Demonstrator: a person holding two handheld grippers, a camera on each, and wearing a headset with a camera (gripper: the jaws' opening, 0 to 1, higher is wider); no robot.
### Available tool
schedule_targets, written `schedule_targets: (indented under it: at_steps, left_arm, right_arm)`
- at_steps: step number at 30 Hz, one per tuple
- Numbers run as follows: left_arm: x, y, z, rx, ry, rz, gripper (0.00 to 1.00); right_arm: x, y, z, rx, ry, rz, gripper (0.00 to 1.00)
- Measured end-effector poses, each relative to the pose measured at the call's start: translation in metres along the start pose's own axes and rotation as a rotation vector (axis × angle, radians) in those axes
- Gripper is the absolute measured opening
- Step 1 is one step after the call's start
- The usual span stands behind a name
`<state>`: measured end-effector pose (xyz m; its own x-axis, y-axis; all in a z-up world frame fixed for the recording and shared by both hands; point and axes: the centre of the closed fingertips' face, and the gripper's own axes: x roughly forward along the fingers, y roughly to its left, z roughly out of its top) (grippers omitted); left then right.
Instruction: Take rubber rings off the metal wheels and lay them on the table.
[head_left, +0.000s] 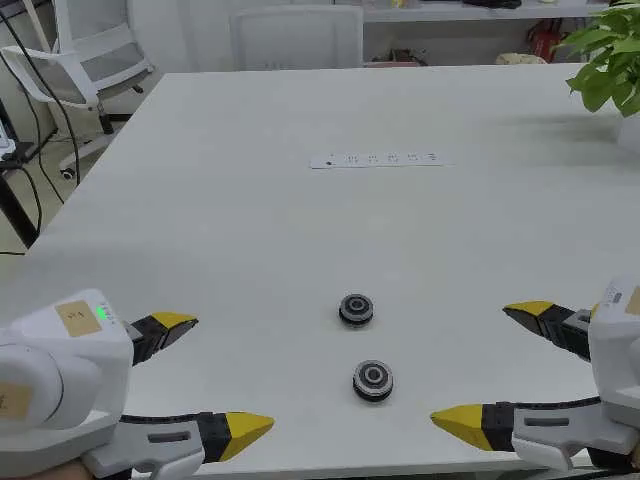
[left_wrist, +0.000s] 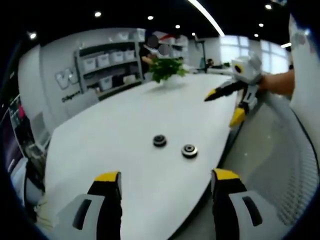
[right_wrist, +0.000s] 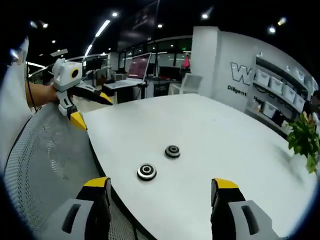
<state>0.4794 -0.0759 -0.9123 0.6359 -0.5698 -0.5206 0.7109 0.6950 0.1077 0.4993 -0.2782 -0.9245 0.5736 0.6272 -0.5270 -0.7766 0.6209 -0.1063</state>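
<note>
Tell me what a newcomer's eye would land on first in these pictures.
Two small dark-rimmed metal wheels stand out on the white table: the nearer wheel close to the front edge, the farther wheel just behind it, apart. Flanking them, the left gripper and the right gripper hover with yellow-tipped jaws open, holding nothing. A leafy plant sits at the far right corner.

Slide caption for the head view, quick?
Left gripper and right gripper, both open, flank far wheel and near wheel on the white table.
</note>
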Motion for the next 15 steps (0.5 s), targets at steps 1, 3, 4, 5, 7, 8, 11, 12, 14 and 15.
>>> schedule_targets:
  at_steps: [1,3,4,5,7,8,11,12,14,15]
  left_arm:
    - [0.0,0.0002,0.0001,0.001,-0.001,0.001,0.79]
    - [-0.0002,0.0,0.0005,-0.003,-0.002,0.001,0.79]
    - [-0.0002,-0.0004,0.0007,-0.005,-0.001,0.001,0.8]
    - [-0.0003,-0.0005,0.0008,-0.004,-0.001,0.002,0.8]
    - [-0.0004,-0.0013,0.0013,-0.001,-0.001,0.003,0.8]
    - [-0.0003,-0.002,0.0012,-0.002,0.002,0.003,0.8]
    - [-0.0003,-0.003,0.0013,-0.001,0.005,0.003,0.79]
    - [-0.0004,-0.0033,0.0015,-0.001,0.005,0.003,0.79]
    - [-0.0005,-0.0033,0.0017,0.001,0.006,0.006,0.79]
    - [-0.0006,-0.0035,0.0018,0.001,0.006,0.006,0.79]
  right_arm:
    - [0.0,0.0,0.0001,0.0,0.0,0.0,0.89]
    - [0.0,0.0,-0.0002,0.0,0.001,0.0,0.89]
    - [0.0,0.0001,-0.0002,0.001,0.001,0.0,0.9]
    - [0.0,0.0001,-0.0002,0.001,0.001,0.0,0.9]
    - [0.0,0.0001,-0.0001,-0.001,0.001,-0.001,0.9]
    - [0.0,0.0002,0.0001,0.0,0.0,0.0,0.9]
    - [0.0001,0.0003,-0.0002,-0.001,0.001,0.001,0.9]
    - [0.0001,0.0003,-0.0002,-0.001,0.002,0.0,0.89]
    - [0.0001,0.0001,-0.0001,-0.001,0.0,0.0,0.89]
    - [0.0001,0.0003,-0.0001,-0.001,0.0,0.001,0.89]
